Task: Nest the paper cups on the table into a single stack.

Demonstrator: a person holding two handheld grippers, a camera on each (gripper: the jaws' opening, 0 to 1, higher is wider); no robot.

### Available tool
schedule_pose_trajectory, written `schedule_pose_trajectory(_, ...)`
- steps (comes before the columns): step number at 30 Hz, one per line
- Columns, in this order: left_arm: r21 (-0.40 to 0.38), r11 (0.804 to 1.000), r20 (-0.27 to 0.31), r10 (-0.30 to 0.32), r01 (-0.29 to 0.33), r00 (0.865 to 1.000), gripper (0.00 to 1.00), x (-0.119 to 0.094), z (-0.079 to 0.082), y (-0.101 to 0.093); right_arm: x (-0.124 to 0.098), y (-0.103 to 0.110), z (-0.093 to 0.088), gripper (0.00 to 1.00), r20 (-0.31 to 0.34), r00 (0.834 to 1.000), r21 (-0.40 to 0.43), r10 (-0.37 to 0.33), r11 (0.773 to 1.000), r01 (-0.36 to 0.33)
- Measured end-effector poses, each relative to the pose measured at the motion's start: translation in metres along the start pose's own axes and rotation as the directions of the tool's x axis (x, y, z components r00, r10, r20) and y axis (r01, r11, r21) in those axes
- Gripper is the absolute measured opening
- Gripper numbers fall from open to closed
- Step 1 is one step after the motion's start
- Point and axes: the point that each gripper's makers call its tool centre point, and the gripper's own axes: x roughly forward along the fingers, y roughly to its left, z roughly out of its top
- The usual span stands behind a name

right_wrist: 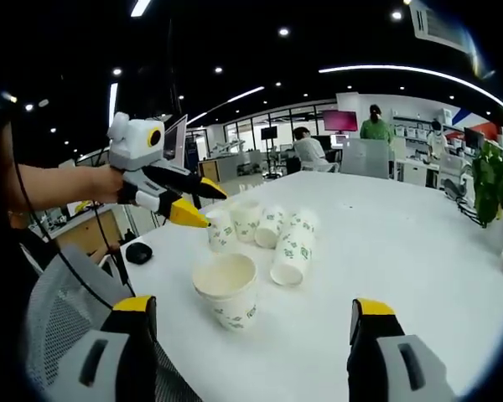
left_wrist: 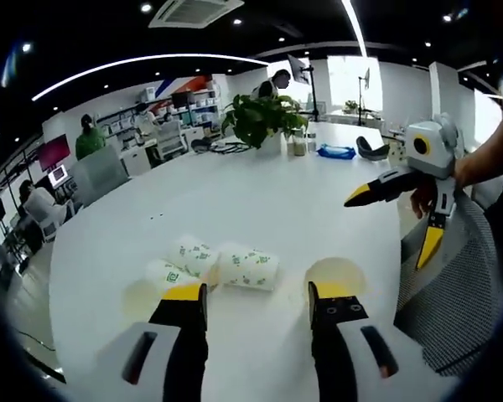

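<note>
Here upright cup (right_wrist: pixel 227 289) ahead between right gripper (right_wrist: pixel 256 322) spread fingers; left gripper (left_wrist: pixel 257 303) likewise spread.

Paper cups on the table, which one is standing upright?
The paper cup nearest the right claw stands upright, mouth open upward. The other cups behind it lie tipped on their sides in a cluster.

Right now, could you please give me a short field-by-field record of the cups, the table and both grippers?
surface: white table
upright cup: one paper cup standing mouth up, apart from the rest
lying cups: cluster of cups on their sides behind it
stack: not yet begun
left gripper: open, empty, above the table near the cluster
right gripper: open, empty, held above the table edge
background: potted plant at the table's far end
</note>
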Motion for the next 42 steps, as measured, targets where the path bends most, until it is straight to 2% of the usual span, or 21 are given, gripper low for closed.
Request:
schedule_pose_trajectory(7, -0.083, 0.988, 0.035, 0.134, -0.130, 0.990, 0.48, -0.010, -0.005, 0.043, -0.001, -0.003, 0.000, 0.97, 0.002, 1.000, 0.007, -0.009, 1.000, 0.009)
schedule_pose_trajectory(10, -0.104, 0.985, 0.033, 0.144, -0.140, 0.989, 0.48, -0.011, -0.008, 0.050, -0.001, -0.003, 0.000, 0.96, 0.000, 1.000, 0.006, -0.010, 1.000, 0.010)
schedule_pose_trajectory(12, -0.127, 0.978, 0.028, 0.172, -0.167, 0.985, 0.50, -0.012, -0.019, 0.068, -0.001, -0.003, 0.000, 0.96, -0.001, 1.000, 0.007, -0.009, 1.000, 0.009)
schedule_pose_trajectory(17, -0.152, 0.967, -0.007, 0.204, -0.203, 0.979, 0.54, -0.011, -0.040, 0.088, 0.000, -0.003, -0.002, 0.96, -0.007, 1.000, 0.005, -0.007, 1.000, 0.007)
schedule_pose_trajectory(20, -0.169, 0.961, -0.020, 0.219, -0.219, 0.976, 0.55, -0.010, -0.045, 0.090, 0.000, -0.004, -0.003, 0.96, -0.012, 1.000, 0.007, -0.009, 1.000, 0.009)
schedule_pose_trajectory(28, -0.231, 0.941, -0.070, 0.240, -0.249, 0.968, 0.54, -0.002, -0.075, 0.107, 0.000, -0.005, -0.005, 0.95, -0.015, 1.000, 0.008, -0.009, 1.000, 0.009)
schedule_pose_trajectory(29, -0.228, 0.940, -0.071, 0.243, -0.253, 0.968, 0.53, -0.001, -0.073, 0.103, 0.000, -0.005, -0.005, 0.95, -0.015, 1.000, 0.008, -0.010, 1.000, 0.010)
schedule_pose_trajectory(33, -0.237, 0.936, -0.083, 0.247, -0.259, 0.966, 0.52, 0.003, -0.080, 0.104, 0.000, -0.006, -0.005, 0.95, -0.016, 1.000, 0.009, -0.011, 1.000, 0.012)
schedule_pose_trajectory(42, -0.256, 0.930, -0.103, 0.247, -0.265, 0.964, 0.48, 0.012, -0.088, 0.115, 0.000, -0.005, -0.005, 0.95, -0.019, 1.000, 0.011, -0.014, 1.000, 0.014)
